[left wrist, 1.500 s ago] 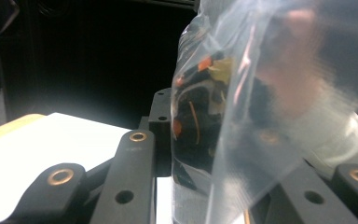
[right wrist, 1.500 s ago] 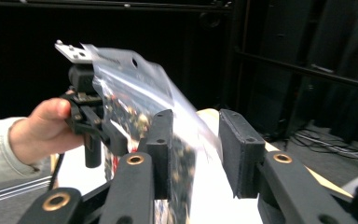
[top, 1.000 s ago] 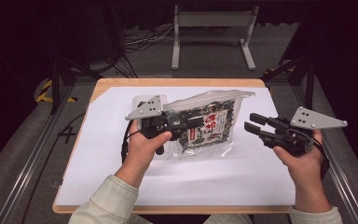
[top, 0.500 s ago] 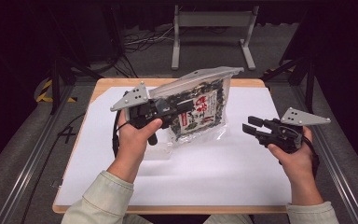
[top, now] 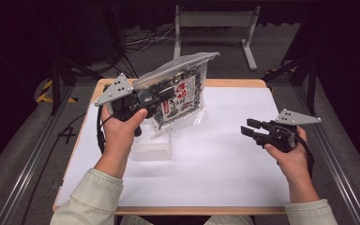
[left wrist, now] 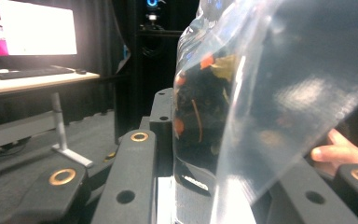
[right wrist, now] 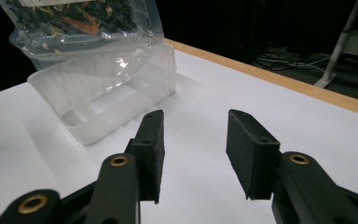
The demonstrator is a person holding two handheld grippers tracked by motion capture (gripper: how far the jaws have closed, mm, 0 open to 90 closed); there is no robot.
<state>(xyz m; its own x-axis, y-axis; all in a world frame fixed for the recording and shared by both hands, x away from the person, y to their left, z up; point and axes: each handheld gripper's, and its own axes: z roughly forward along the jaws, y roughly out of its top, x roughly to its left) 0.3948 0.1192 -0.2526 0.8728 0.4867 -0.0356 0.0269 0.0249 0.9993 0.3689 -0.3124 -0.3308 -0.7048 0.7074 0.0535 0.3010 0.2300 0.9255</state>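
Bag [top: 178, 93] above the tray [top: 152, 149] — left of centre on the table [top: 225, 154] — right tongs [top: 249, 130] well right.

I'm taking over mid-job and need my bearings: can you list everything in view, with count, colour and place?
Snack bag: one, clear plastic with dark contents and a red-and-white label, lifted off the table, clamped at its edge.
Plastic tray: one, clear, on the white sheet below the bag.
White sheet: one, covering the tabletop.
Table: one, wooden edge showing.
Metal stand: one, grey, on the floor behind the table.
Left gripper: one, black, shut on the bag.
Right gripper: one, black, open, nothing between its jaws, which have just been opening, low over the sheet.
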